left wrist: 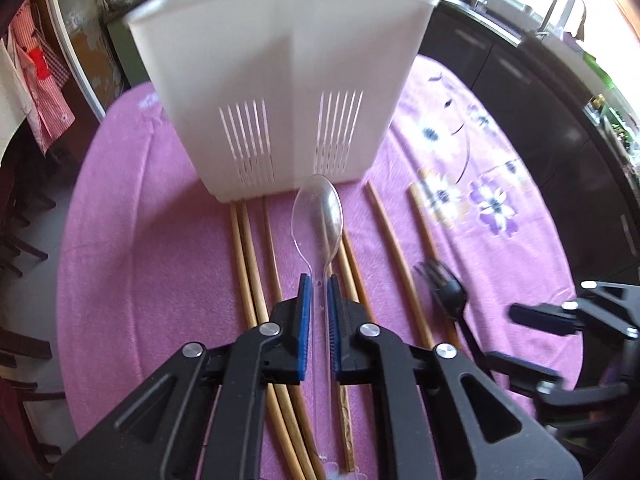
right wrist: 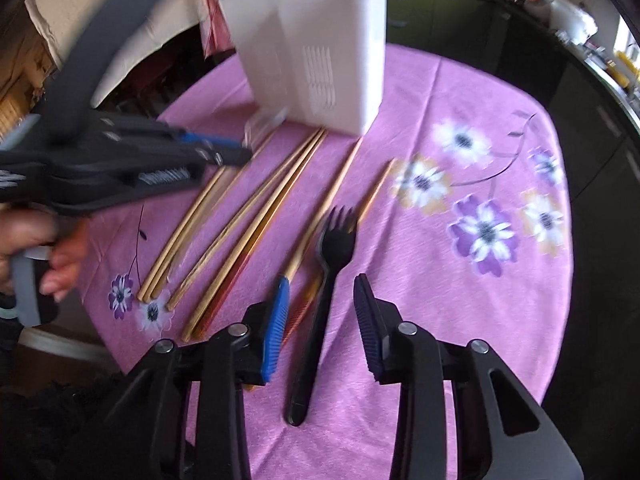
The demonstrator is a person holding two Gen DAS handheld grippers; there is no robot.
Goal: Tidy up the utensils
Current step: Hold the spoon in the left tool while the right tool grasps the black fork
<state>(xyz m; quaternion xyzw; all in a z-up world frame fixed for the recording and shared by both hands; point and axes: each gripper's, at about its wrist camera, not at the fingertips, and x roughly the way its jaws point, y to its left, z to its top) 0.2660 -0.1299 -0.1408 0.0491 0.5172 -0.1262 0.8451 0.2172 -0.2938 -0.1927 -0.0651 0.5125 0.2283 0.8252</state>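
Observation:
My left gripper (left wrist: 318, 284) is shut on the handle of a clear plastic spoon (left wrist: 320, 216), held above the table with its bowl pointing at the white slotted utensil holder (left wrist: 280, 92). Several wooden chopsticks (left wrist: 252, 264) lie on the pink cloth below it. My right gripper (right wrist: 322, 292) is open, its fingers on either side of a black plastic fork (right wrist: 320, 292) that lies on the cloth. The left gripper (right wrist: 224, 152) shows blurred in the right wrist view, near the holder (right wrist: 316, 52). The chopsticks (right wrist: 256, 216) lie left of the fork.
The round table has a pink flowered cloth (right wrist: 460, 200). Dark kitchen cabinets (left wrist: 540, 128) and a sink counter stand beyond its right edge. Chairs (left wrist: 24, 240) and hanging cloths are on the left. The right gripper (left wrist: 560, 336) shows at the right in the left wrist view.

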